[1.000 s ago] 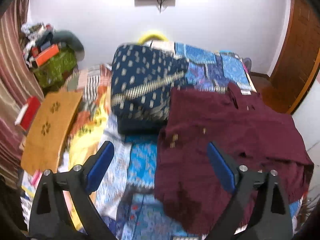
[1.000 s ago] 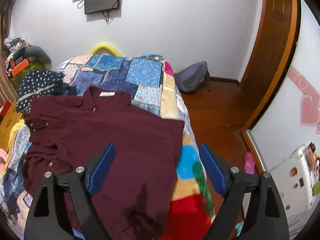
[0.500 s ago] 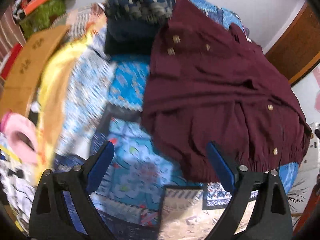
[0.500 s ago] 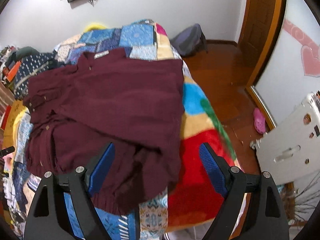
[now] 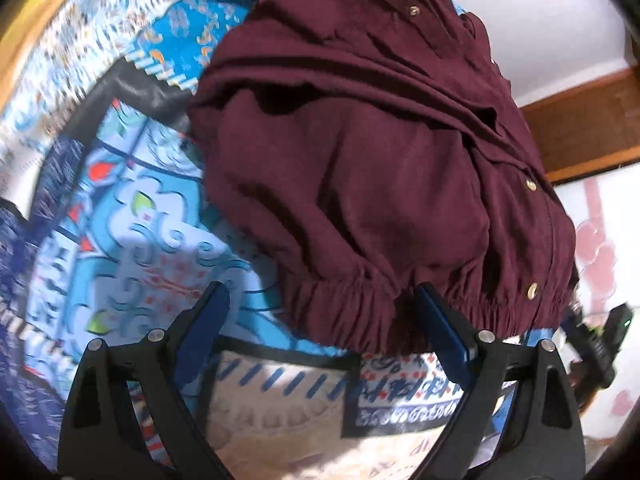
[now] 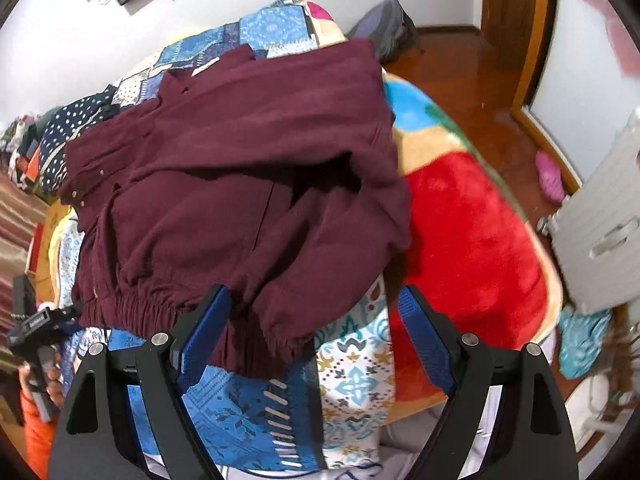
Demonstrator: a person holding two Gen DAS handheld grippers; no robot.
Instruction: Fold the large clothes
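Note:
A large maroon button-up garment (image 5: 360, 160) with an elastic gathered hem lies rumpled on a patchwork bedspread (image 5: 132, 216). My left gripper (image 5: 322, 320) is open, its jaws low over the near hem, which lies between and just beyond the fingertips. In the right wrist view the same garment (image 6: 240, 168) spreads across the bed. My right gripper (image 6: 316, 316) is open over the hem's right corner, with cloth between the jaws. Neither gripper holds anything.
A navy dotted garment (image 6: 68, 132) lies at the bed's far left. A red blanket (image 6: 460, 240) hangs off the bed's right side. A grey bag (image 6: 384, 28), a wooden floor (image 6: 460, 80) and a white cabinet (image 6: 600, 224) are to the right. The left gripper's body (image 6: 36, 328) shows at left.
Both grippers have dropped and moved in toward the near hem of the maroon garment. Both stay open.

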